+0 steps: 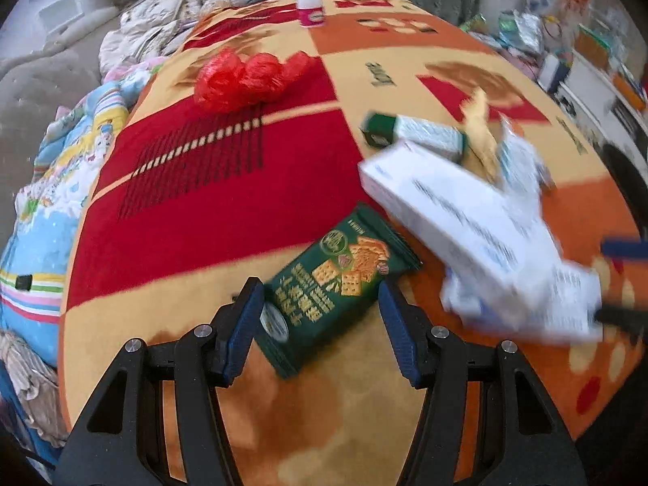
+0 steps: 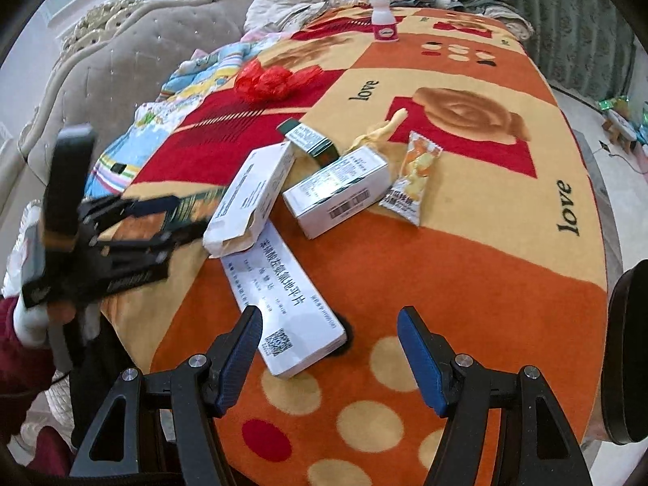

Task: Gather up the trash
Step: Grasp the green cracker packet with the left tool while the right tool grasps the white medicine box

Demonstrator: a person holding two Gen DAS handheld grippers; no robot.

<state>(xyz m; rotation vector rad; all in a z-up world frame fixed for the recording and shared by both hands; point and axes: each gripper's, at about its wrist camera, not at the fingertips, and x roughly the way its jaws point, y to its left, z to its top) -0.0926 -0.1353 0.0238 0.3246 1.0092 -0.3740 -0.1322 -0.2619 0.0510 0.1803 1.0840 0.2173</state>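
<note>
Green cracker packet (image 1: 340, 283) lies between the spread left tool (image 1: 320, 303) fingers.

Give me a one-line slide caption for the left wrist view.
Open left tool straddling a green cracker packet on the patterned tablecloth, white cartons alongside.

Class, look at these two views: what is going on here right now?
A person is clearing trash off a patterned orange-and-red table. The left gripper is open, its jaws either side of a dark green cracker packet. The right gripper is open above a flat white printed box. More white cartons, a snack wrapper and a crumpled red bag lie beyond.
</note>
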